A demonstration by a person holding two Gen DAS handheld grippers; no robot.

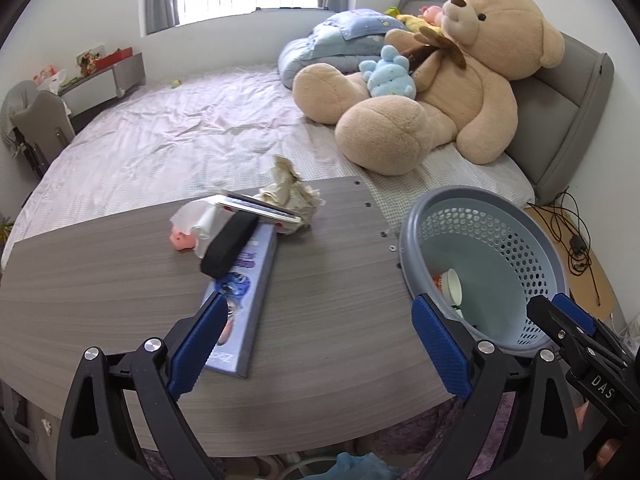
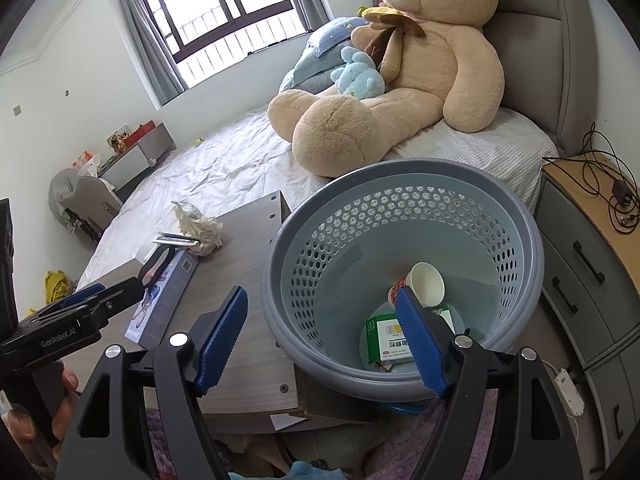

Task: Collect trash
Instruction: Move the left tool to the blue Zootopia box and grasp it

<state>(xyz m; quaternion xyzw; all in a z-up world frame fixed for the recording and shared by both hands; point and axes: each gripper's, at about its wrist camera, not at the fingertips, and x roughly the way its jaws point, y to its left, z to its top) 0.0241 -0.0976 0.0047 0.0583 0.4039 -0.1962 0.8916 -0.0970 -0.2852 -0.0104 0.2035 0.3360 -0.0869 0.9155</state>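
Because the round grey-blue perforated plastic basket (image 2: pixel 404 264) sits just beside the wood-grain table's (image 1: pixel 100 280) edge, I hold my right tongs (image 2: pixel 324 340) released over it, empty; a paper cup (image 2: pixel 428 284) and green box (image 2: pixel 390 340) lie inside. My left tongs (image 1: pixel 316 344) gape toward the crumpled beige paper (image 1: pixel 290 192).

both claws (image 1: pixel 318 344) (image 2: pixel 326 338) wide apart, empty

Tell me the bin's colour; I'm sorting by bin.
Blue-grey, with perforated walls: the bin shows best in the right wrist view.
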